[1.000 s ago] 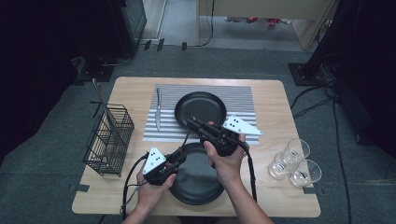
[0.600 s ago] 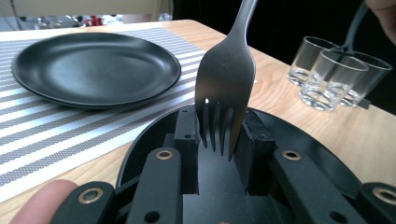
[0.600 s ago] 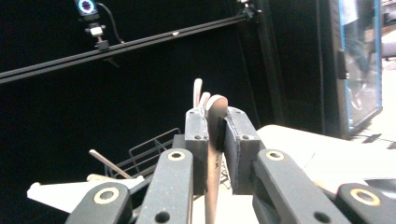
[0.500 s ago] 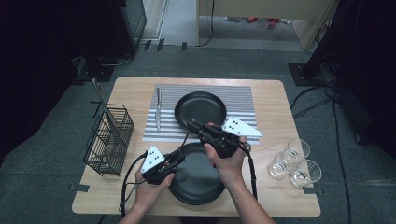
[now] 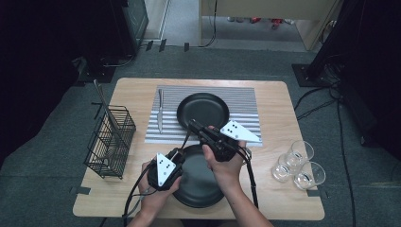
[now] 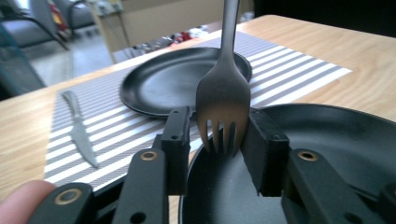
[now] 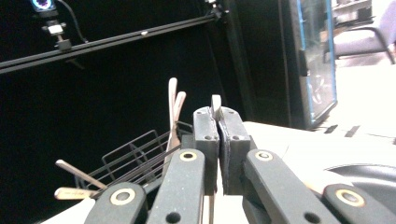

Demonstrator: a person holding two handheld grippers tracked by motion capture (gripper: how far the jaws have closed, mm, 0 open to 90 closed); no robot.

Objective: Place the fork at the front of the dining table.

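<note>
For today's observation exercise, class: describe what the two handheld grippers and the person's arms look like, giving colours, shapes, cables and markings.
Both tools are black. The left gripper and the right gripper each carry a pale grey three-cornered plate on top, dotted with small dark marks. Black cables trail back from both towards the person. In the gripper views, the jaws are black link arms with brass-coloured pivot rings and blocky black pads. The forearms are bare, with no sleeves visible.

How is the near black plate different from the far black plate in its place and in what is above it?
The far black plate lies on the striped placemat, while the near black plate lies on the bare wooden table. A fork hangs over the near plate's rim; the far plate carries nothing. Both are black, round and right way up.
</note>
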